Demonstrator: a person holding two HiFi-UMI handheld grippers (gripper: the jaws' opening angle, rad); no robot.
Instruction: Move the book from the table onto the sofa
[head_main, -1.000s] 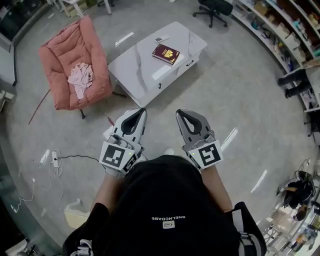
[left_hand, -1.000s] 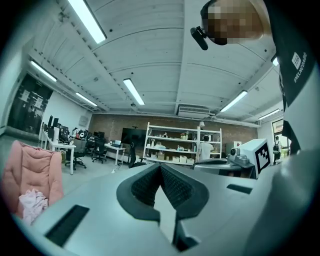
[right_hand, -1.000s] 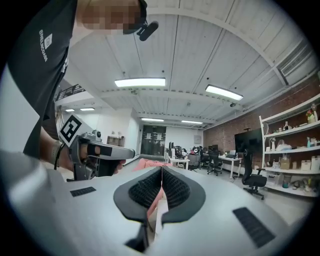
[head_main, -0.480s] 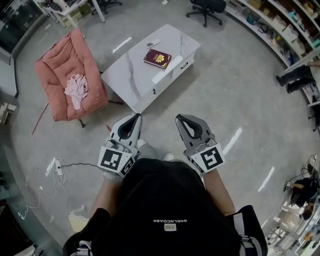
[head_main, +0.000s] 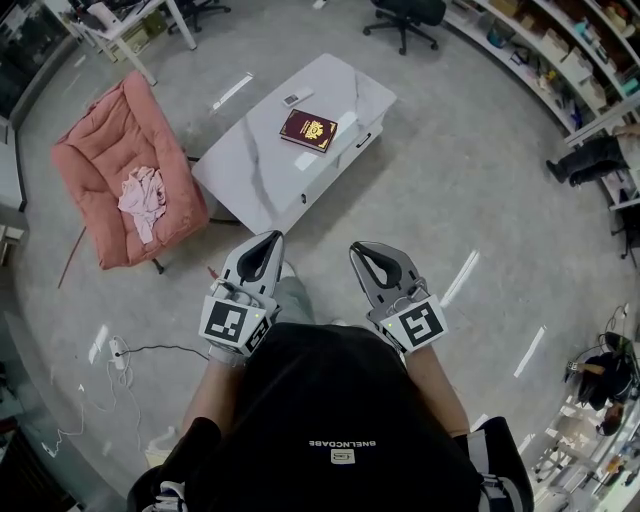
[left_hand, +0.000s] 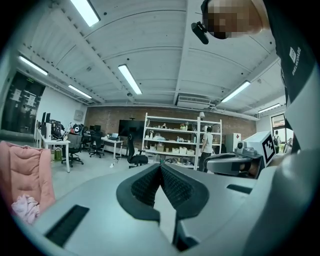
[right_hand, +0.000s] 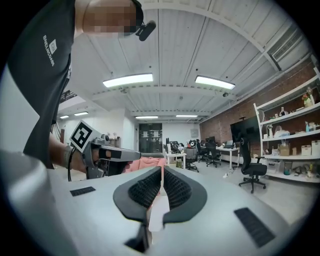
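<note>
Both claws are closed tight on nothing: the left gripper (head_main: 268, 238) and right gripper (head_main: 357, 248) sit side by side at the centre of the head view, pointing up the frame, and each gripper view shows its ribbed pads (left_hand: 148, 186) meeting on empty air. The dark red book (head_main: 308, 130) lies flat on the white marbled table (head_main: 250, 165) in the upper middle, well apart from both claws, near a small flat grey object (head_main: 291, 99). The pink sofa (head_main: 95, 165) stands at upper left beside the table, a crumpled pale cloth (head_main: 138, 192) on its seat. Grey floor (head_main: 440, 200) separates claws and table. The person's dark top (head_main: 330, 420) hides the lower middle, and shelves (head_main: 570, 60) at upper right are cut off
</note>
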